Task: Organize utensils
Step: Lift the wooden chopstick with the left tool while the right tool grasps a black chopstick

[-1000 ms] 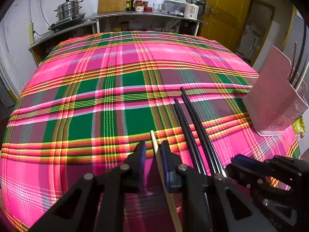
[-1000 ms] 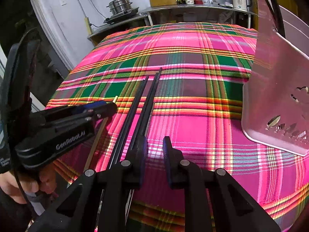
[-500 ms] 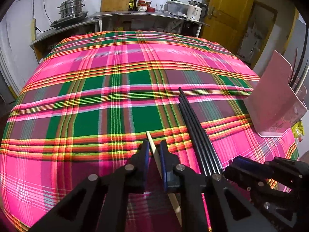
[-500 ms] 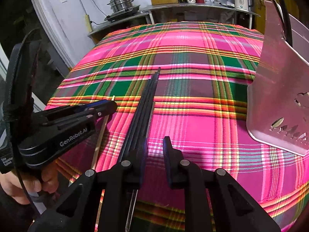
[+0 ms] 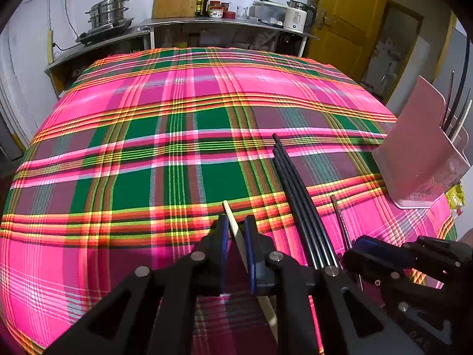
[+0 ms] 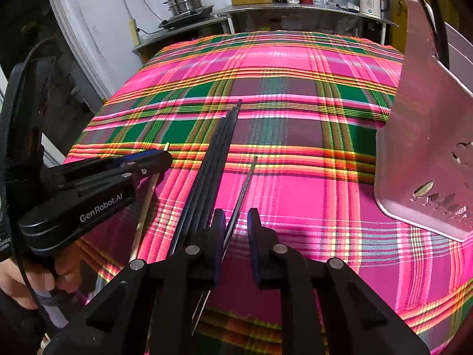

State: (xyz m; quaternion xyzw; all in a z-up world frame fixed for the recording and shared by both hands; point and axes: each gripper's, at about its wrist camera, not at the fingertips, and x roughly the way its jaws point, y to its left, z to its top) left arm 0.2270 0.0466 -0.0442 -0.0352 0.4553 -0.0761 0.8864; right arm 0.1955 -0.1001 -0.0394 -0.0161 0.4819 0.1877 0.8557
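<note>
Nearest to the left wrist camera, the left gripper (image 5: 236, 230) has its jaws nearly closed around a pale wooden chopstick (image 5: 231, 217); whether the pads actually clamp it cannot be determined. The chopstick tip projects just beyond the fingertips over the plaid tablecloth (image 5: 177, 153). Just to the right of that chopstick lies a bundle of black chopsticks (image 5: 298, 201), flat on the cloth and pointing away from the camera. On the far side of the bundle from the wooden chopstick lies a thin metal chopstick (image 6: 245, 183). The right gripper (image 6: 235, 222) stands partly open, its fingers straddling this metal chopstick without gripping it; its left finger sits against the black bundle. Farther right of the bundle, well apart, stands a pink utensil holder (image 5: 419, 153) with several utensils upright inside. Beyond the tablecloth, a counter (image 5: 224, 23) carries pots, bottles and a kettle.
</note>
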